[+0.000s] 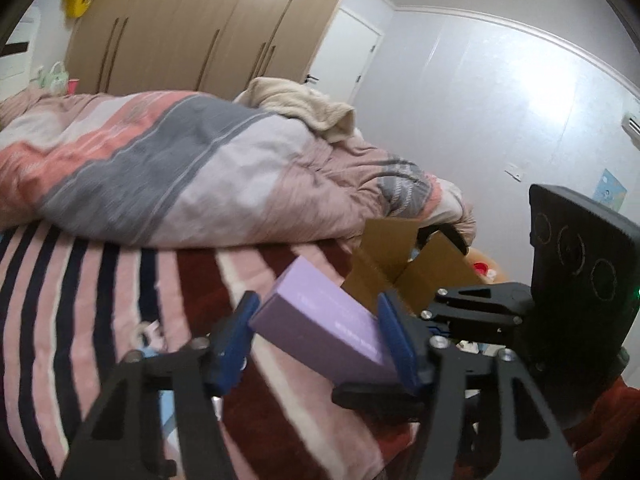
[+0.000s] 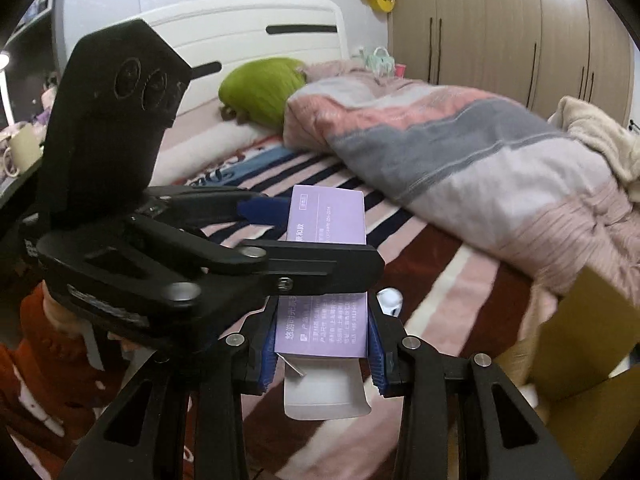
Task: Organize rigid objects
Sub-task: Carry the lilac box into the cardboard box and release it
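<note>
A long purple carton with printed text is held above a striped bed. My left gripper has its blue pads on both sides of the carton's far end. My right gripper is shut on the carton's near end, beside its open white flap. The left gripper crosses in front of the right wrist view, its blue pad against the carton. An open brown cardboard box stands just behind the carton at the bed's edge. It also shows in the right wrist view.
A rumpled pink, grey and white duvet fills the far half of the bed, with a beige blanket on it. A green pillow lies by the white headboard. A small white object lies on the striped blanket. Wardrobes line the wall.
</note>
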